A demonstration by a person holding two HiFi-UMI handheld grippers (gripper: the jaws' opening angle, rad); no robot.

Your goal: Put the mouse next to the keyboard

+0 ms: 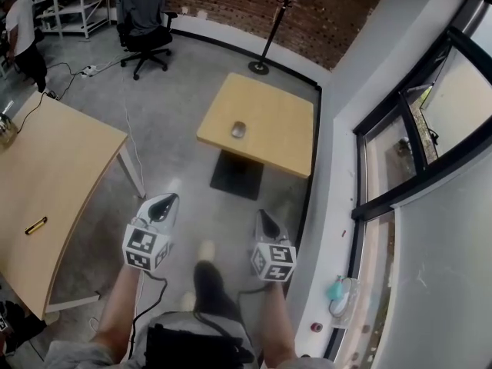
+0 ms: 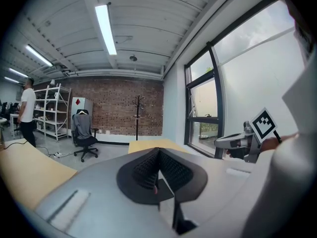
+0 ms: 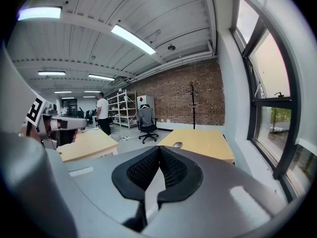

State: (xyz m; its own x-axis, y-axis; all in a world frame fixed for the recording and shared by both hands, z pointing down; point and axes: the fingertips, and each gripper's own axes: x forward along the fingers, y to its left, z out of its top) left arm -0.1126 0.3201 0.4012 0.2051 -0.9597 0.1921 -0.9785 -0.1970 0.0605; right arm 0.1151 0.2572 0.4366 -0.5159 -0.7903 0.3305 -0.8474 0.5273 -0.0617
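A grey mouse [image 1: 238, 129] lies near the front left of a small square wooden table [image 1: 284, 141], well ahead of me. The right gripper view shows the mouse [image 3: 177, 145] small and far off on that table [image 3: 210, 142]. I hold both grippers low and close to my body, above the concrete floor and short of the table. My left gripper [image 1: 171, 198] is shut with nothing between its pads [image 2: 148, 170]. My right gripper [image 1: 264, 214] is also shut and empty, pointing toward the table. I see no keyboard in any view.
A large wooden desk [image 1: 54, 167] stands at my left with a small yellow-and-black object [image 1: 35, 225] on it. Farther back are an office chair [image 1: 144, 21], a coat stand [image 1: 270, 29], shelves and a person [image 1: 23, 33]. A wall with windows [image 1: 415, 129] runs along the right.
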